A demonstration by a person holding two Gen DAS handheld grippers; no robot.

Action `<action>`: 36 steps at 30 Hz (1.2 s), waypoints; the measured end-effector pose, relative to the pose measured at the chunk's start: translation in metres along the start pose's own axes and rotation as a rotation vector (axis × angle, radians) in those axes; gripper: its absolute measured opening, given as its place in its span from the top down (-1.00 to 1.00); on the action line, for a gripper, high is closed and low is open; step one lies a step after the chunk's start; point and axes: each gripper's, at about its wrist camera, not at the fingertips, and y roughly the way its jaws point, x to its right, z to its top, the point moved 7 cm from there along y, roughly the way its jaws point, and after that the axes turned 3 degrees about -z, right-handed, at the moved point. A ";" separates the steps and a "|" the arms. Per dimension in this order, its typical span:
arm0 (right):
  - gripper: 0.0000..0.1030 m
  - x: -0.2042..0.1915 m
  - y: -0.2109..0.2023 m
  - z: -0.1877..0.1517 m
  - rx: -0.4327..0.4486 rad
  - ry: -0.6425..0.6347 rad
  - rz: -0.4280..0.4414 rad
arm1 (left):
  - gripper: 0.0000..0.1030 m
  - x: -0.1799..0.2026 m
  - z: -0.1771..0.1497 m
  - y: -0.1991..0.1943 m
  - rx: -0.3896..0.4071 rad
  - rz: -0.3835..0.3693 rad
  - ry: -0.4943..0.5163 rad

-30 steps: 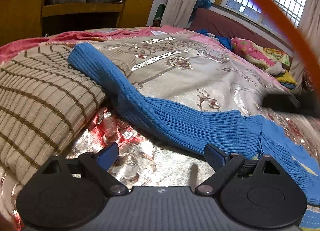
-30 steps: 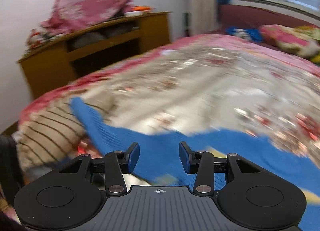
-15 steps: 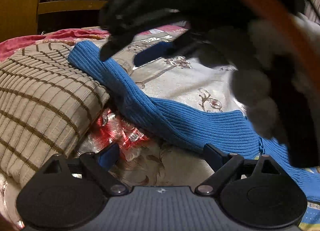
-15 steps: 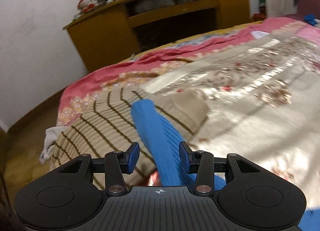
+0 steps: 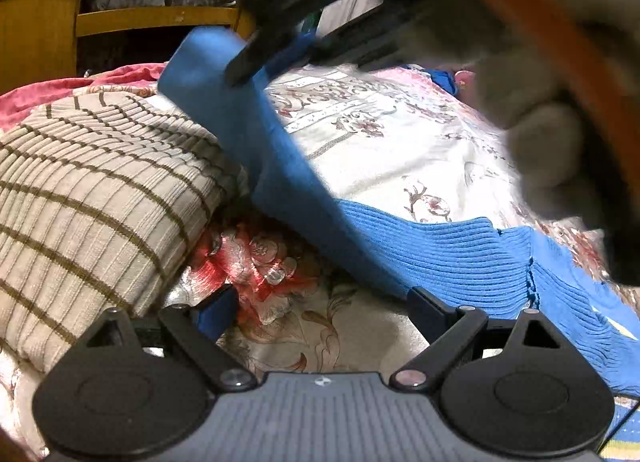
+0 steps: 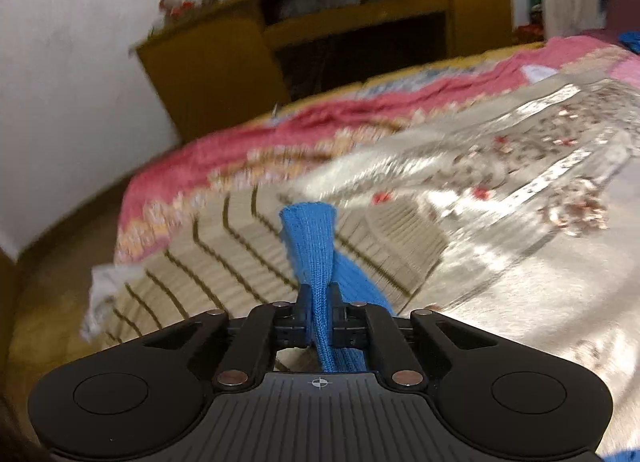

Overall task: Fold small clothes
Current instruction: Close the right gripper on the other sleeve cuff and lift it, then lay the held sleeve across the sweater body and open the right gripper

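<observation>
A blue ribbed sweater (image 5: 460, 258) lies on the flowered bedspread (image 5: 400, 150). Its long sleeve (image 5: 248, 130) rises up and left, lifted off the bed. My right gripper (image 6: 319, 316) is shut on the sleeve (image 6: 316, 258) near its cuff; the cuff sticks out past the fingers. The right gripper also shows from outside in the left wrist view (image 5: 276, 58), high above the bed. My left gripper (image 5: 320, 302) is open and empty, low over the bedspread just in front of the sweater's lower edge.
A beige striped knit garment (image 5: 92, 198) lies folded to the left, under the raised sleeve, and shows in the right wrist view (image 6: 224, 262). A wooden cabinet (image 5: 44, 30) stands behind the bed. A white gloved hand (image 5: 540, 110) fills the upper right.
My right gripper has closed on the blue sleeve near its cuff and lifted it off the striped garment. My left gripper has stayed open in place.
</observation>
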 end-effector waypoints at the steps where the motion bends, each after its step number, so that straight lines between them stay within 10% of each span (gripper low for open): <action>1: 0.88 0.002 -0.011 0.002 0.029 0.021 0.000 | -0.87 0.002 0.000 -0.001 0.003 -0.003 -0.003; 12: 0.89 0.078 -0.184 -0.013 0.354 0.305 -0.111 | -0.88 0.046 0.002 -0.010 0.077 -0.059 0.103; 20: 0.89 0.153 -0.313 -0.118 0.531 0.569 -0.272 | -0.88 0.090 -0.011 -0.010 0.068 -0.108 0.215; 29: 0.74 0.220 -0.305 -0.308 0.395 0.854 -0.517 | -0.88 0.113 -0.034 -0.005 0.032 -0.106 0.314; 36: 0.42 0.236 -0.310 -0.350 0.472 1.037 -0.461 | -0.88 0.116 -0.039 -0.003 0.021 -0.098 0.333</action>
